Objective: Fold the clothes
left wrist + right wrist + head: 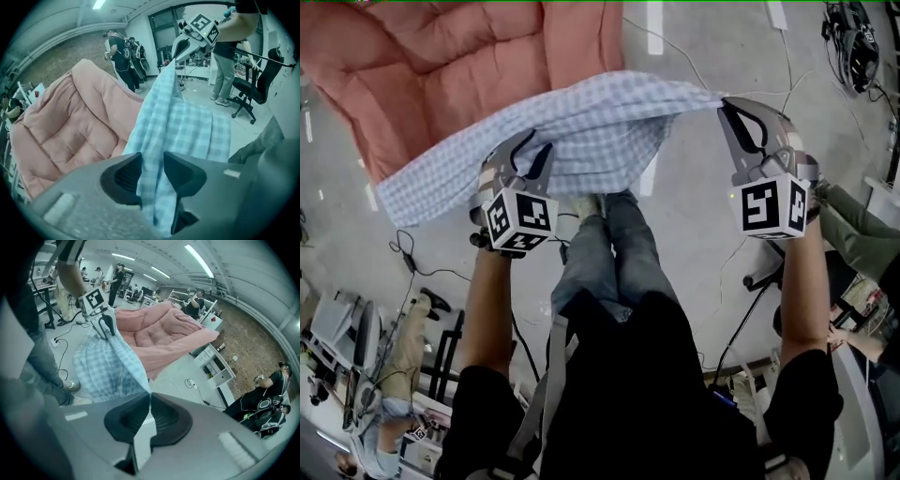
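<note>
Blue-and-white checked cloth hangs in the air, stretched across the middle of the head view between the two grippers. Its far edge trails toward the left of the frame, over the pink quilted cushion at the upper left.

The left gripper has a bunched fold between its jaws, which stand partly apart with the fabric filling the gap. The right gripper is clamped nearly flat on a thin corner.

That corner looks like the weak spot. If the hands draw further apart the thin pinch could pull free, and the whole sheet would swing down to the left. The thicker bunch on the left could also creep through its looser hold (it is several layers, not one edge), which would skew the fold line.

Both forearms reach forward from the body. The right is nearly straight and carried higher in the frame, the left lower and nearer the centre, and both marker cubes face back toward the head.
</note>
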A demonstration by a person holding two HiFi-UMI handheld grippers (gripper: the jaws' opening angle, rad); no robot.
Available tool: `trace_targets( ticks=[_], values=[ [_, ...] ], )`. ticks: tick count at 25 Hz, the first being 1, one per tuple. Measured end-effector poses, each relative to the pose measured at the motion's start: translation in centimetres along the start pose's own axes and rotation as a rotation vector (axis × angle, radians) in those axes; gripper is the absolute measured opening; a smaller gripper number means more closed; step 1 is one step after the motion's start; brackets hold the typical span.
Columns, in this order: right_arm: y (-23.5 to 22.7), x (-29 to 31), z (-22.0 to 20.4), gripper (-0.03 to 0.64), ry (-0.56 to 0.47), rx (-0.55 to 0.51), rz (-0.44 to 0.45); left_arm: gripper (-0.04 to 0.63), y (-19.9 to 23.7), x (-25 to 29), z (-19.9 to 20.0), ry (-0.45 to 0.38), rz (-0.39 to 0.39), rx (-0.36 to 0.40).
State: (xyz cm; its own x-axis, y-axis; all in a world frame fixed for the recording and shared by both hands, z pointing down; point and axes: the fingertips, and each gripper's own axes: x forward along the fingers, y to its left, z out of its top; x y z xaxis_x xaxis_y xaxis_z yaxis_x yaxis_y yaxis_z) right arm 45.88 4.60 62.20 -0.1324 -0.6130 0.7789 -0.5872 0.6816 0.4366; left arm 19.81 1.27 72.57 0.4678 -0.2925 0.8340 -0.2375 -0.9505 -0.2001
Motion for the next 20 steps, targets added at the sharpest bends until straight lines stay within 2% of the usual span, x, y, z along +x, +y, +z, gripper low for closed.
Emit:
trace_targets(
  ticks=[2,5,6,11,16,20],
  values=[
    [0.7,-1.3,0.5,0.017,-0.005,0.014,-0.014,0.145,-0.2,0.1,-0.5,0.01,-0.006,0.015],
    [1.1,-2.2,0.1,0.017,-0.005,0.011,-0.029,0.053,-0.2,-0.2,-0.1,-0.004,-0.02,0.001],
    [1.2,-2.4,-0.1,0.017,0.0,0.012,-0.034,0.04,-0.2,-0.6,0.1,-0.014,-0.028,-0.011],
    [2.1,-3.1,-2.1,0.017,0.03,0.045,-0.059,0.032,-1.6,-3.7,1.3,-0.053,-0.077,-0.028],
    [5.3,-3.7,-3.8,0.017,0.083,0.029,-0.044,0.032,-4.0,-8.0,1.1,-0.062,-0.137,0.0],
    [7.8,-3.7,-5.8,0.017,0.108,0.047,-0.029,0.032,-6.6,-9.4,0.8,-0.05,-0.185,0.037]
  ],
)
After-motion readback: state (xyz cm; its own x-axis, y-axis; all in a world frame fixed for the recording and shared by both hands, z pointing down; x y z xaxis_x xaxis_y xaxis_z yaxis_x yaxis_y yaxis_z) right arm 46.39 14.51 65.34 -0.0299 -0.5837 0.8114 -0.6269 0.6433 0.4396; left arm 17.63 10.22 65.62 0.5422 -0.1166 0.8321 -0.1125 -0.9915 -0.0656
